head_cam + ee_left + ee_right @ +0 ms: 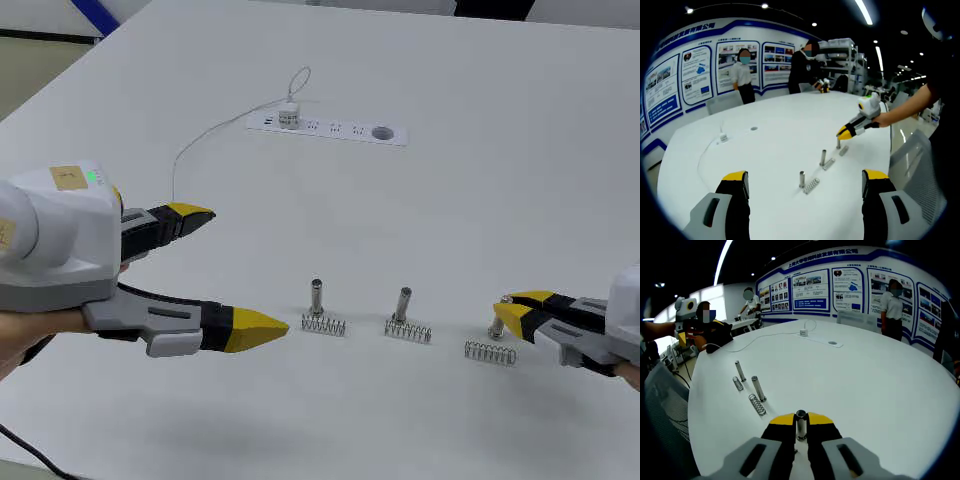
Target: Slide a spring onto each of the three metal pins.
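Spanning the scene, a white table (500, 210) carries everything. The left claw (240, 268) hovers above it, jaws spread wide and holding nothing. The right claw (508, 310) is clamped on the right pin (800, 423). The left pin (317, 296) and middle pin (404, 303) stand upright and bare. Flat beside each pin lie the left spring (324, 325), middle spring (408, 332) and right spring (490, 352).

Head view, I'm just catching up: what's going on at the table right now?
A person is working with two handheld tools on a white table. The right tool is closed around the rightmost pin, which stands upright. The left tool is open and empty, hovering left of the left pin. The middle pin stands free. The springs lie beside the pins; none is on a pin yet.
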Demonstrator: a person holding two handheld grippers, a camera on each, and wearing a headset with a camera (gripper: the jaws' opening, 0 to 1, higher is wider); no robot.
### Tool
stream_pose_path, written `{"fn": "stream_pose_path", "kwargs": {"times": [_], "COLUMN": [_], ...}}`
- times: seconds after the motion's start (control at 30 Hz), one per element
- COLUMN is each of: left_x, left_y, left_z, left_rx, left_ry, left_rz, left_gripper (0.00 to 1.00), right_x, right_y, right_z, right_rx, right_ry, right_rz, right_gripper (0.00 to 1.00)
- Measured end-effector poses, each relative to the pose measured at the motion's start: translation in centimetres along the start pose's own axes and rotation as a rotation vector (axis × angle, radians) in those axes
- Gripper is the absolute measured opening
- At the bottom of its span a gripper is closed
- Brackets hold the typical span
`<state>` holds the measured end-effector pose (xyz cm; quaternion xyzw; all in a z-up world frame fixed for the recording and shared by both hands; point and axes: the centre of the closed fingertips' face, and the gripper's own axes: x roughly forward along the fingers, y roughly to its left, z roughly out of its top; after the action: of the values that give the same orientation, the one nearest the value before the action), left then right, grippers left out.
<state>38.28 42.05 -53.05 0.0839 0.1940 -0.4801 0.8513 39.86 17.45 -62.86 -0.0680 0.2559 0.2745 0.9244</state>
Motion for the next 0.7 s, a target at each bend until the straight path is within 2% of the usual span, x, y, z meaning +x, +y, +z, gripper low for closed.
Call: {"fn": "stream_pose_path", "kwargs": {"times": [0.13, 0.43, 0.7], "left_x": [-0.13, -0.13, 0.13], "left_y": [0.04, -0.12, -0.42], "left_z": [0.40, 0.61, 0.59], "left_rx": [-0.002, 0.005, 0.008], "left_ry": [-0.010, -0.008, -0.005], "left_rz": [0.006, 0.005, -0.004], "left_gripper": [0.96, 0.96, 0.96], "right_x": [-0.24, -0.63, -0.83], "right_y": [-0.18, -0.21, 0.10], "right_z": [0.06, -0.05, 0.52], "right_rx": [0.011, 0.015, 0.018], "right_ry": [-0.030, -0.020, -0.016], "right_rz": [-0.003, 0.005, 0.023], "right_gripper": [0.08, 0.09, 0.11]}}
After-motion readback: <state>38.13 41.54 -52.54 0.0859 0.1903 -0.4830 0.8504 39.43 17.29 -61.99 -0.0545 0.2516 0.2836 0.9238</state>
